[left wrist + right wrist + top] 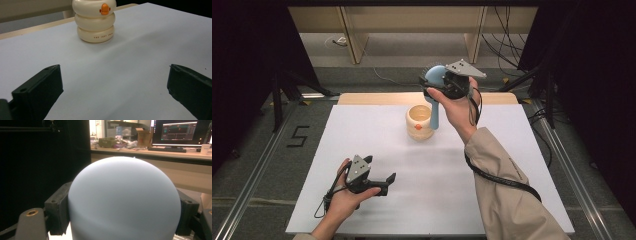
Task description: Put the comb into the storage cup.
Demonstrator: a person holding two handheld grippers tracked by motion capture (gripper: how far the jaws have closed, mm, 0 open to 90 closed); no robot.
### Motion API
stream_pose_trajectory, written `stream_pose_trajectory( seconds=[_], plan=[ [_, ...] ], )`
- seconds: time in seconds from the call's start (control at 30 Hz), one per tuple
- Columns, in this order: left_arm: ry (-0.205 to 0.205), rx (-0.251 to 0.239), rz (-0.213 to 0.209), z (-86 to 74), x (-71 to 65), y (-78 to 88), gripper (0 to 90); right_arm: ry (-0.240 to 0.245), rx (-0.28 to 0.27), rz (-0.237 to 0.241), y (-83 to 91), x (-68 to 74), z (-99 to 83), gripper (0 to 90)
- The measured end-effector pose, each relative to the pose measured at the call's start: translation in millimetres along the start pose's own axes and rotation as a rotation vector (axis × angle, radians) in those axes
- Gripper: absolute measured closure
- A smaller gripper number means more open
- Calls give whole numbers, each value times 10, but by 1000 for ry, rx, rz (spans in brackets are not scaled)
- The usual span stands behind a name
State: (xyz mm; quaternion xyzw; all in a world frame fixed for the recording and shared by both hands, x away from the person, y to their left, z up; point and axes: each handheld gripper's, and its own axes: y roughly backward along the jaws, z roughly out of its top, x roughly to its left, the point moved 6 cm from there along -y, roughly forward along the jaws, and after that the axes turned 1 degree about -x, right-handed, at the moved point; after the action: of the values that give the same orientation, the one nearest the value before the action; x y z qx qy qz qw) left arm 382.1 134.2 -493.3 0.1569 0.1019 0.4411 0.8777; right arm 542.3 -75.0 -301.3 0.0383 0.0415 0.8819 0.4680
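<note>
while the right gripper [447, 80] is clamping the blue hairbrush [434, 95] by its head above the cream ringed cup [419, 121], it is needing to keep the handle plumb for lowering in, the left gripper [379, 175] idling with jaws apart.

Even overhead light brightens the white rectangular tabletop [377, 150] in the high view; the surroundings fall dark. The pale blue rounded plastic brush head [125, 200] looms soft and unfocused in the right gripper view, faintly shaded below.

Left gripper [379, 172]: lower left of frame, low, jaws wide apart. Right gripper [435, 80]: upper centre, raised, jaws clamped.
</note>
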Motion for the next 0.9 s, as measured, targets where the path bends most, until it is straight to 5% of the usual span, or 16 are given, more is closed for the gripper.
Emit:
stream_pose_trajectory(
  seconds=[0.9],
  plan=[
    [1, 1, 0, -3, 1, -2, 0, -2, -14, -10, -51, -23, 56, 215]
  ],
)
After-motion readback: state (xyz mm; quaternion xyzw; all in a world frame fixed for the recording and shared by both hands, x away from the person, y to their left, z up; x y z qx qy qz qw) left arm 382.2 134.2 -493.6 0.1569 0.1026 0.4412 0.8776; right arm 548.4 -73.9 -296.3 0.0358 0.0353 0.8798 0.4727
